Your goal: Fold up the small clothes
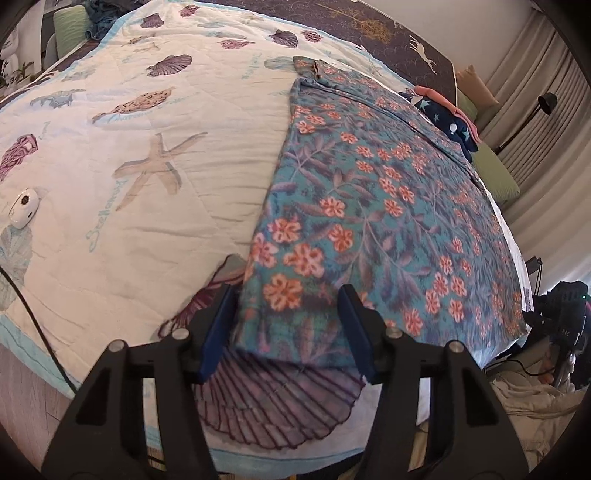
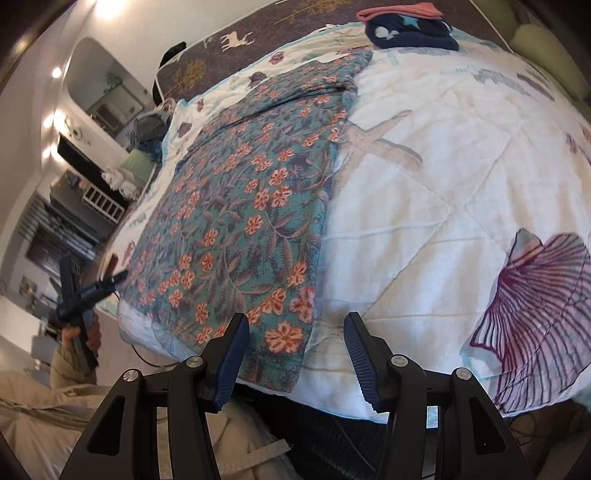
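Note:
A teal floral garment [image 1: 373, 206] lies spread flat on a white seashell quilt [image 1: 147, 147]. It also shows in the right wrist view [image 2: 240, 206]. My left gripper [image 1: 286, 321] is open, its jaws on either side of the garment's near left corner, just above the cloth. My right gripper [image 2: 295, 343] is open over the garment's near right corner at the bed's front edge. The left gripper also shows in the right wrist view [image 2: 110, 278], far left.
A pile of navy star and pink clothes [image 1: 450, 118] lies at the far end of the bed, also in the right wrist view [image 2: 406, 26]. A white mouse-like device [image 1: 24, 206] with a black cable [image 1: 33, 325] lies on the quilt's left.

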